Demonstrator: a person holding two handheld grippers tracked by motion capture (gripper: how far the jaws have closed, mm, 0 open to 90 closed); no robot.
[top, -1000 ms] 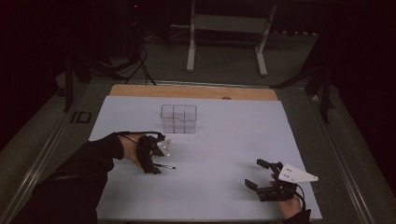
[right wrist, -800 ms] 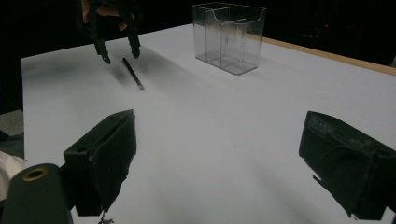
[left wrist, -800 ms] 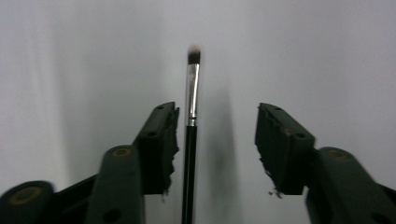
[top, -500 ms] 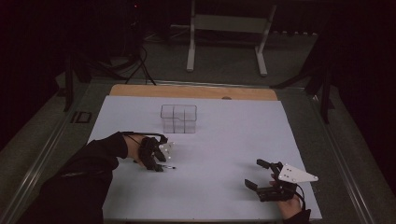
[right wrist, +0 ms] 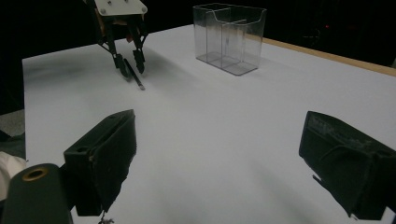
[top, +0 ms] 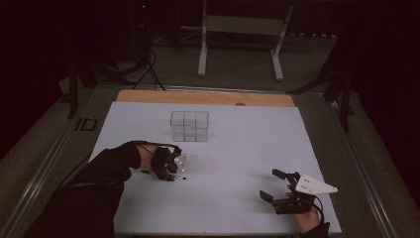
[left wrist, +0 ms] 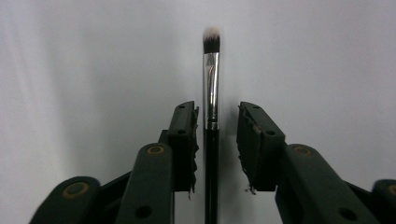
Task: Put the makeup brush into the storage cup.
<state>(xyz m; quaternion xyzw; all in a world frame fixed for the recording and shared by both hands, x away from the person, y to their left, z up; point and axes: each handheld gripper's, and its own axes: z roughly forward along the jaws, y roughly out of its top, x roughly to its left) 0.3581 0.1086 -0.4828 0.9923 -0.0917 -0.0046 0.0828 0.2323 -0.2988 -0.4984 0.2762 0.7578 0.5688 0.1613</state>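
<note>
A thin makeup brush [left wrist: 211, 84] with a black handle, silver ferrule and pale tip lies on the white mat [top: 247, 148]. My left gripper [left wrist: 218, 112] points down over it, and its jaws have just been closing with the brush between them. The left pad sits against the handle, while a gap remains at the right pad. In the high view the left gripper [top: 176, 171] is left of centre. From the right gripper view, the left gripper [right wrist: 130, 63] straddles the brush [right wrist: 135, 79]. My right gripper [top: 268, 183] rests open at the front right, holding nothing.
A clear plastic organizer [top: 189, 126] with several compartments stands upright on the mat, beyond the left gripper; it also shows as the organizer [right wrist: 229, 37] in the right gripper view. A wooden strip [top: 208, 97] borders the mat's far side. Metal stand legs [top: 237, 44] are on the floor behind.
The left hand has edged slightly to the right and settled over the brush. The right hand and the organizer have stayed put.
</note>
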